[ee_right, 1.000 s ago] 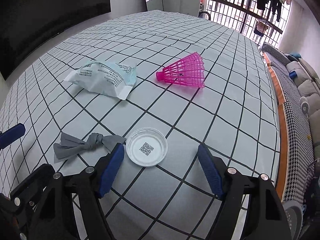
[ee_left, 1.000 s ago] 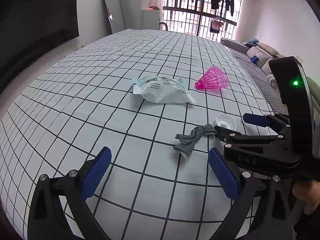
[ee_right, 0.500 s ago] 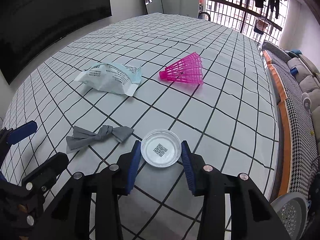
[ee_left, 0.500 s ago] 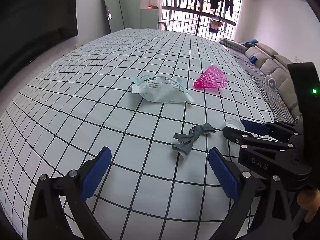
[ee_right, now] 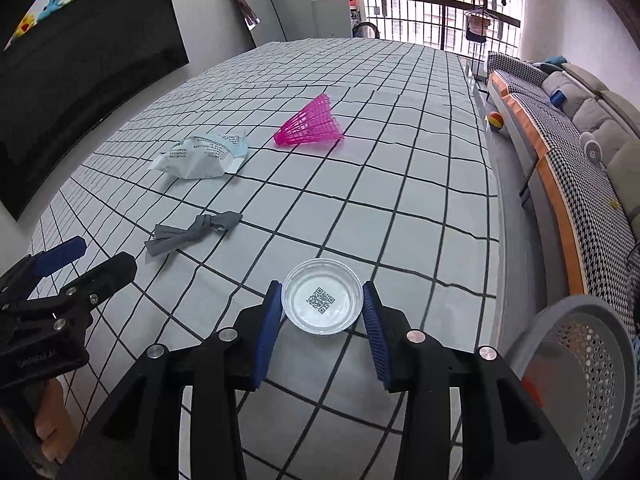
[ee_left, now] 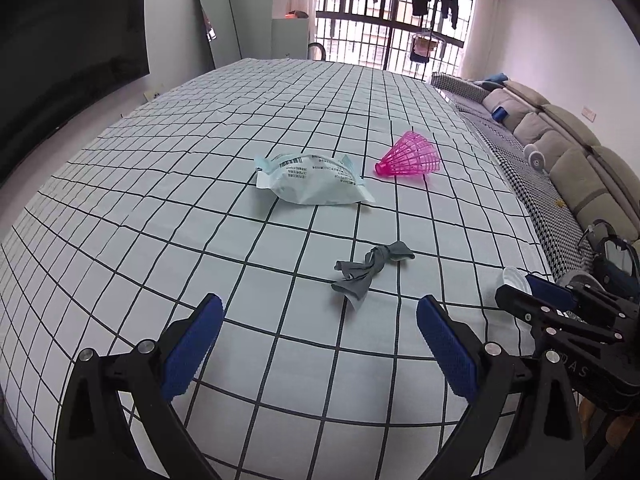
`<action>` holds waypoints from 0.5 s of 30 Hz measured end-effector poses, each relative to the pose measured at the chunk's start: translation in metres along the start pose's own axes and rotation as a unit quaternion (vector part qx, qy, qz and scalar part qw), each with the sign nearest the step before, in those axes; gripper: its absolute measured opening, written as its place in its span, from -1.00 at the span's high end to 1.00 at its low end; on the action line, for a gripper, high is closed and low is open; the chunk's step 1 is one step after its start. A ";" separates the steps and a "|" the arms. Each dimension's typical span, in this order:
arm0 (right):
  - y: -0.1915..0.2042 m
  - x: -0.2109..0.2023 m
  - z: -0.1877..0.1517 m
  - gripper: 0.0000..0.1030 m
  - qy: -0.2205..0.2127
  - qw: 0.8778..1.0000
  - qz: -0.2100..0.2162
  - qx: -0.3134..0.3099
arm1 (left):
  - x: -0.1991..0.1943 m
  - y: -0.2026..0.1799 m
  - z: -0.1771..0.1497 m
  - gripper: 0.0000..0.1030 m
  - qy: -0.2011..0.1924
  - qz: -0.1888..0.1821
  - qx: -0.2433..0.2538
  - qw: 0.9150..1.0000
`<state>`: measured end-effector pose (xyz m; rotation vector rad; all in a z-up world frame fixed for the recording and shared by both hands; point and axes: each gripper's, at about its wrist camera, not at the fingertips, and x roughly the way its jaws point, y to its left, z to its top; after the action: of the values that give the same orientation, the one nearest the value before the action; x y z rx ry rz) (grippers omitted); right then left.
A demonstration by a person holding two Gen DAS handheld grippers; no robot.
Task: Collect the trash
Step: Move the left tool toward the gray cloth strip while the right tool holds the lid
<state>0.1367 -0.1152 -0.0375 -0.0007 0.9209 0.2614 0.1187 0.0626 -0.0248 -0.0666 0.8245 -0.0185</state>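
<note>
Left wrist view: the left gripper (ee_left: 318,334) hangs spread wide above the checked cloth (ee_left: 160,220), gripping nothing; "DAS" shows on the right gripper (ee_left: 532,286).

Right wrist view: its blue pads (ee_right: 272,312) pinch the clear lid (ee_right: 322,296), QR-coded, beside a basket (ee_right: 580,380); wrapper (ee_right: 202,156) print unreadable.

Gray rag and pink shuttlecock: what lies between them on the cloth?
Nothing; only bare checked cloth separates the rag from the shuttlecock, as the right wrist view shows.

The right tool (ee_right: 323,312) clamps a shallow clear plastic lid with a QR code (ee_right: 322,297) above the checked white desk (ee_right: 420,208); a knotted grey rag (ee_right: 192,232) lies left; a perforated grey basket (ee_right: 580,392) stands right.
</note>
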 end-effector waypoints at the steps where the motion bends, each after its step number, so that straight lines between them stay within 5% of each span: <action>1: -0.002 -0.003 -0.004 0.24 -0.003 1.000 0.000 0.007 | -0.001 0.000 0.000 -0.86 0.001 -0.002 0.003 1.000; 15: -0.028 -0.052 -0.048 0.24 -0.034 0.997 0.012 0.064 | -0.002 -0.017 0.027 -0.86 -0.013 -0.003 0.067 0.998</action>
<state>0.0755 -0.1591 -0.0288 0.1370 0.8691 0.2236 0.1372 0.0468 -0.0035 0.0567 0.7952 -0.0789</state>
